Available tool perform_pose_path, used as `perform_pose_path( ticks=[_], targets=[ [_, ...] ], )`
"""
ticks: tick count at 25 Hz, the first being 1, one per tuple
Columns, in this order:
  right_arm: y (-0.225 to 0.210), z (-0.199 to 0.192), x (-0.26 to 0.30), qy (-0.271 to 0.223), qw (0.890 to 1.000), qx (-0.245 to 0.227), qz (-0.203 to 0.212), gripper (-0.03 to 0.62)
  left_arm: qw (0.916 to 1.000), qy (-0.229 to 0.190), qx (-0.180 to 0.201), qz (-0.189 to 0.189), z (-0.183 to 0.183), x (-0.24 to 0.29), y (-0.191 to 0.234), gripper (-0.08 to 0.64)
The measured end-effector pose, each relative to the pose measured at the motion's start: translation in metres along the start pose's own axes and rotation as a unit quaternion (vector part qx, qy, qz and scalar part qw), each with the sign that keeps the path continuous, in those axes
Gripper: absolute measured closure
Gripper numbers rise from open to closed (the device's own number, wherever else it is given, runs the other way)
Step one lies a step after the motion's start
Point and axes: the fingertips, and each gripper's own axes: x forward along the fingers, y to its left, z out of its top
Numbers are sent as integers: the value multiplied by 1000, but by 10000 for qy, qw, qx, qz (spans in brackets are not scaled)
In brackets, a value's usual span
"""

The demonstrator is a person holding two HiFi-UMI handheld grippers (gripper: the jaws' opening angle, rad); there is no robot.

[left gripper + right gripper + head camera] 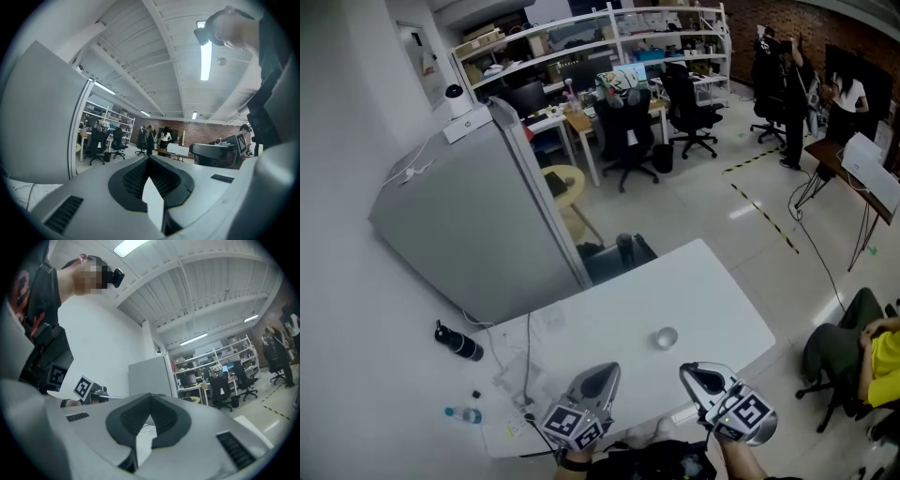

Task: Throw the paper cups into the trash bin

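Note:
One small paper cup (666, 337) stands upright on the white table (712, 291), seen from above, towards its right side. My left gripper (602, 373) hovers over the table's near edge, left of the cup and short of it. Its jaws are shut and empty, as the left gripper view shows (149, 158). My right gripper (694, 372) is just in front of the cup, also shut with nothing in it (150, 395). A dark bin-like container (625, 249) stands on the floor beyond the table's far edge. I cannot tell if it is the trash bin.
A large grey partition panel (478, 225) leans behind the table's left end. Cables (525, 370) lie on the table's left part. A black bottle (457, 342) and a clear bottle (464, 413) lie to the left. A seated person (877, 352) is at the right.

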Motion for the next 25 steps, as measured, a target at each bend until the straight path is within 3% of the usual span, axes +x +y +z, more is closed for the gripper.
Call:
perform_pose_path(
  ticks=[4,8,11,15,25],
  targets=[
    [-10,-2,13,45,10000,-26,-78,592,9998,115,-174,52,-12,2,19,558],
    [-10,6,31,-98,9997,182,-91,592,9997,-211,-100,0,6,0,30,558],
    [-4,14,47,-166,9998,-56,86,592,9993,-341,-135,72,11,-2,38,558],
    [-3,10,50,-69,9992,-325,220,592,9996,-242,-139,74,6,-4,33,558],
    [-9,-23,54,352,9988,-234,245,586,9990,-261,-150,335,5,-12,46,558]
  ],
)
